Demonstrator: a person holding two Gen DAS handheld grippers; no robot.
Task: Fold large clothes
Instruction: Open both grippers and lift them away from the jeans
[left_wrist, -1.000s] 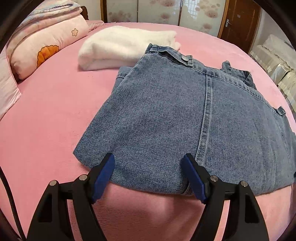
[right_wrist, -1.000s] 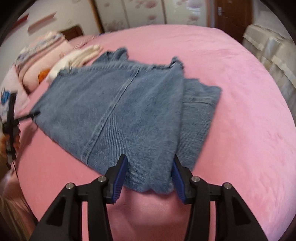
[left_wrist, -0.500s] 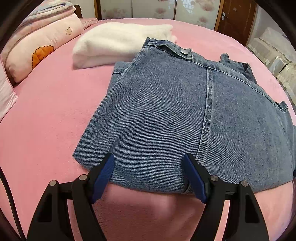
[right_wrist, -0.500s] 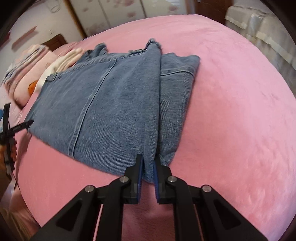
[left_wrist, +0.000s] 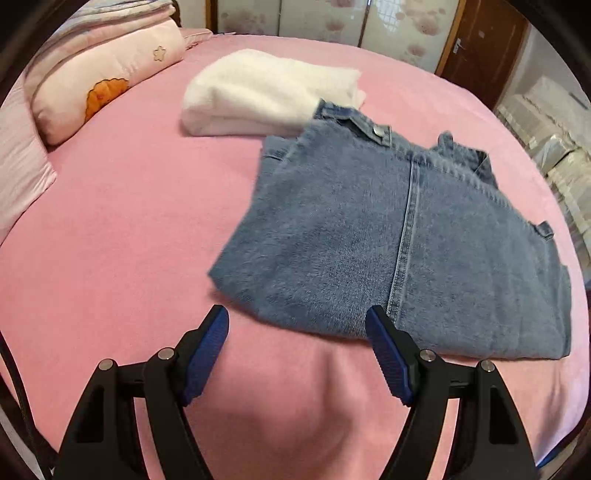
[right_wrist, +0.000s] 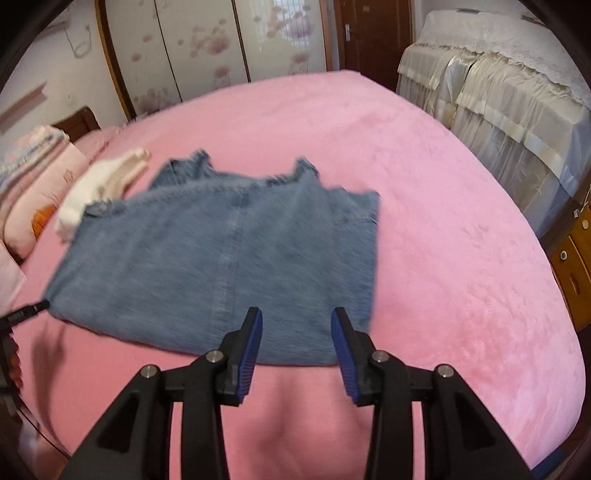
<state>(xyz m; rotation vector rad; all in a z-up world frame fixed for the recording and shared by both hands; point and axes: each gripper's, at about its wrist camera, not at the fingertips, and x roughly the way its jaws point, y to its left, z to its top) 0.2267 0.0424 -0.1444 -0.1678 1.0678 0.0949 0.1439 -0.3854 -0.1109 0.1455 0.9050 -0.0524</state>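
Folded blue jeans (left_wrist: 399, 236) lie flat on the pink bed (left_wrist: 129, 240), waistband and metal button toward the far side. My left gripper (left_wrist: 297, 325) hovers open above the jeans' near edge, with nothing between its blue pads. In the right wrist view the same jeans (right_wrist: 221, 266) look blurred. My right gripper (right_wrist: 296, 325) hangs above their near right corner, its jaws opening, the denim lying below them and not pinched. A tip of the left gripper (right_wrist: 26, 312) shows at that view's left edge.
A folded white garment (left_wrist: 266, 99) lies just beyond the jeans' waistband. Pink pillows and bedding (left_wrist: 99, 74) are stacked at the far left. Covered furniture (right_wrist: 509, 110) stands right of the bed, a wooden cabinet (right_wrist: 576, 266) near it. Wardrobe doors (right_wrist: 221, 48) line the back wall.
My right gripper pinched the jeans' near edge half a second ago, then let go and rose. Both grippers have lifted and pulled back, so the jeans sit farther off in both views.
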